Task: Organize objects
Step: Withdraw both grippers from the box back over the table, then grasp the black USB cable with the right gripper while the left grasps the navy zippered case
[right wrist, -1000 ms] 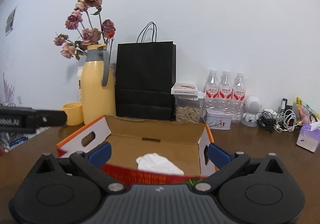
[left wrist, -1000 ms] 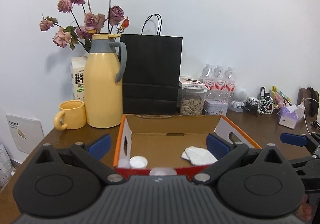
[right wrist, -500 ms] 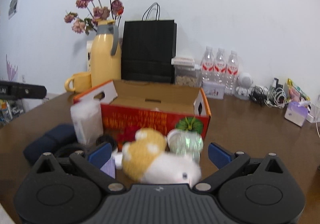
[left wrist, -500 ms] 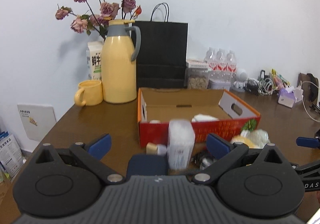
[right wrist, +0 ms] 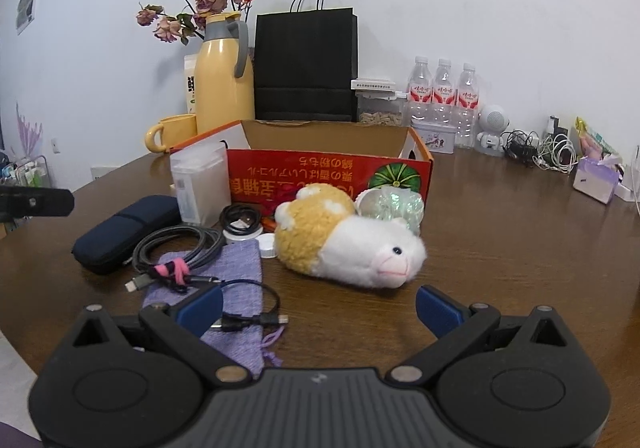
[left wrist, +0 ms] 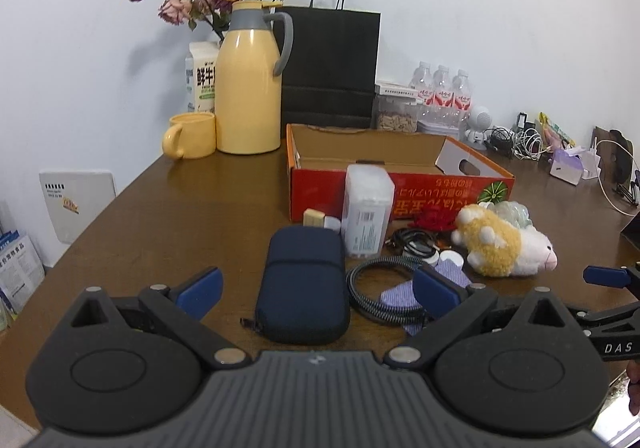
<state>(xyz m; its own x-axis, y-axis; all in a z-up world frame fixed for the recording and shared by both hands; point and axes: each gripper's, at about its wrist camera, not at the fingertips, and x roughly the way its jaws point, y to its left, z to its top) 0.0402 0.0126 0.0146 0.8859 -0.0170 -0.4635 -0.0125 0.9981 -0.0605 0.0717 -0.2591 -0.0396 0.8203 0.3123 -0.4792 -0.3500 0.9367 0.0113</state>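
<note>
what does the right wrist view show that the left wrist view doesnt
Only the right wrist view shows the pink tie on the grey cable and the small black cable across the purple pouch. Only the left wrist view shows the white panel against the wall and the beige block by the box. Both show the plush toy, navy case, red box and open hand-held grippers.
</note>
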